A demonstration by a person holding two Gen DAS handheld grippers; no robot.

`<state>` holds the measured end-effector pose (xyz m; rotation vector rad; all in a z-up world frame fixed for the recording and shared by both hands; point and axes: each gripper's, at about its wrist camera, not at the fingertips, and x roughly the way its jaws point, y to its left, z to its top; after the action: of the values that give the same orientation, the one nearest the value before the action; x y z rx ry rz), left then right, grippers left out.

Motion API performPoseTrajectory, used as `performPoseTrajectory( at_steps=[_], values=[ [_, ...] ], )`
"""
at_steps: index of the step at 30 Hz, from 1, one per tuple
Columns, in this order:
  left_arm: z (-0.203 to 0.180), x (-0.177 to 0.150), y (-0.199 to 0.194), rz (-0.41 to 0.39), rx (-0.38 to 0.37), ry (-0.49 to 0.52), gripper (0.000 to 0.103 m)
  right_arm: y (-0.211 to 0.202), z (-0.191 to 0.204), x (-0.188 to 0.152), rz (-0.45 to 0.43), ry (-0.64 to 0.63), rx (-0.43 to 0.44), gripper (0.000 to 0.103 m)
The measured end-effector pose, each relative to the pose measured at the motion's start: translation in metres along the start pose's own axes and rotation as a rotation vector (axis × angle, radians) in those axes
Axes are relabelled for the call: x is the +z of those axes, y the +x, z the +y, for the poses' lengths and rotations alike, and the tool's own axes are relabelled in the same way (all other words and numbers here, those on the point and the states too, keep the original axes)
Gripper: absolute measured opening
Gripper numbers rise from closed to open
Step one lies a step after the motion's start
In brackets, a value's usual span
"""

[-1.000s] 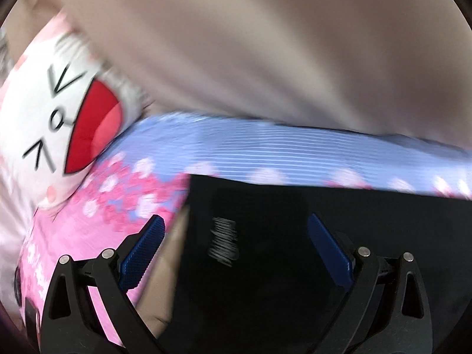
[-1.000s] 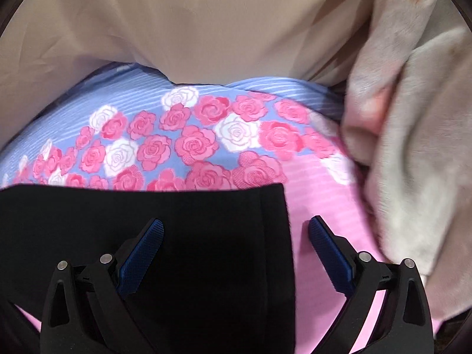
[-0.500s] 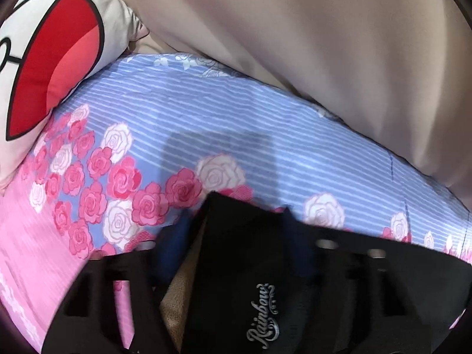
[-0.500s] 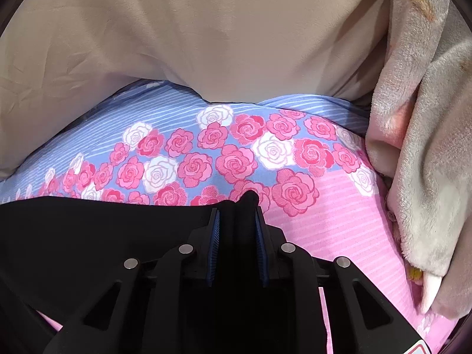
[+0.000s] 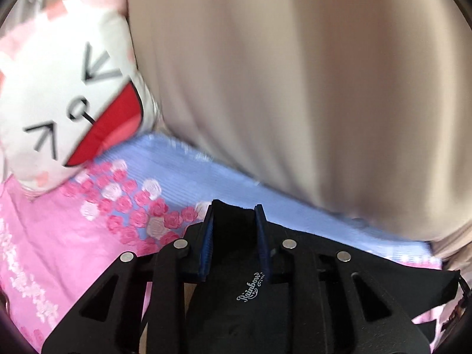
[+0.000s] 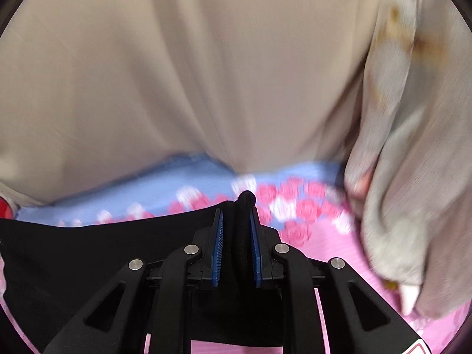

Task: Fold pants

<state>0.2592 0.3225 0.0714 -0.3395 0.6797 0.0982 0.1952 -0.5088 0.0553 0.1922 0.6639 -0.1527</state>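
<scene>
Black pants (image 5: 244, 301) are being pinched at one edge over the floral bedsheet (image 5: 88, 253): left gripper (image 5: 234, 221) and right gripper (image 6: 235, 221) jaws are closing, cloth clamped between both. Fabric is judged light, limp, sagging between grips; corners are best held. Cat pillow (image 5: 67, 103), beige curtain (image 6: 177, 73) and fleece blanket (image 6: 413, 206) are crowding the edges.

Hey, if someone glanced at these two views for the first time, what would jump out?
First the black pants, pinched by the closing left gripper and the closing right gripper. Then the white cat-face pillow at upper left of the left view, above the rose-print bedsheet.
</scene>
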Motion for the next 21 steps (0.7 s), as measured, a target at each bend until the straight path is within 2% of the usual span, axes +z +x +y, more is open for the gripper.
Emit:
performPoseTrajectory(
  at_steps=[5, 8, 14, 18, 21],
  values=[
    [-0.004, 0.003, -0.060, -0.063, -0.014, 0.020, 0.025, -0.052, -0.003, 0.030, -0.091, 0.016, 0.015, 0.014],
    [-0.007, 0.002, -0.076, -0.069, -0.009, 0.013, 0.025, -0.070, -0.009, 0.041, -0.120, 0.053, 0.026, 0.014],
    [-0.010, -0.018, -0.110, -0.114, -0.040, 0.039, 0.025, -0.127, -0.011, 0.035, -0.226, 0.063, 0.081, 0.014],
    [-0.007, -0.033, -0.129, -0.112, -0.045, 0.048, 0.025, -0.143, -0.012, 0.030, -0.221, 0.061, 0.067, 0.014],
    [-0.005, -0.036, -0.121, -0.074, -0.014, 0.045, 0.025, -0.135, -0.011, 0.034, -0.176, 0.063, 0.037, 0.015]
  ],
)
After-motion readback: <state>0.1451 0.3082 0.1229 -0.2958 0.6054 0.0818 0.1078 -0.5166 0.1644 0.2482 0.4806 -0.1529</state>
